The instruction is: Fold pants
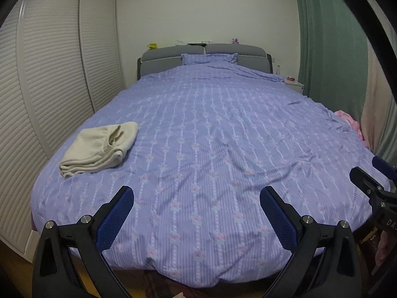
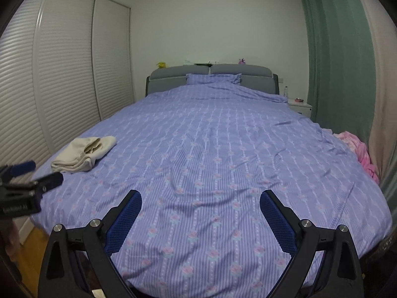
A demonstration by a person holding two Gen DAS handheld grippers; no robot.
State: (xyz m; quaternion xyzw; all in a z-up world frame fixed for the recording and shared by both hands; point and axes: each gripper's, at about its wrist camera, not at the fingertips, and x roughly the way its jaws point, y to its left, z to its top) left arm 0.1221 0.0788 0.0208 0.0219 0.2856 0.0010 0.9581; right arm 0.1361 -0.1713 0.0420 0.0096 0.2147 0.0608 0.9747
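Folded cream pants [image 1: 99, 149] lie on the left side of the bed [image 1: 211, 136], near its left edge; they also show in the right wrist view [image 2: 83, 155]. My left gripper [image 1: 197, 193] is open and empty above the foot of the bed, to the right of and nearer than the pants. My right gripper [image 2: 201, 197] is open and empty above the foot of the bed. Each gripper appears at the edge of the other's view: the right one [image 1: 372, 176] and the left one [image 2: 34, 173].
The bed [image 2: 223, 149] has a purple striped floral cover, a pillow [image 1: 209, 58] and a grey headboard [image 1: 173, 52]. A louvred wardrobe [image 1: 49, 74] stands left. A green curtain [image 1: 327, 37], a nightstand [image 1: 294, 84] and pink cloth [image 2: 359, 149] are right.
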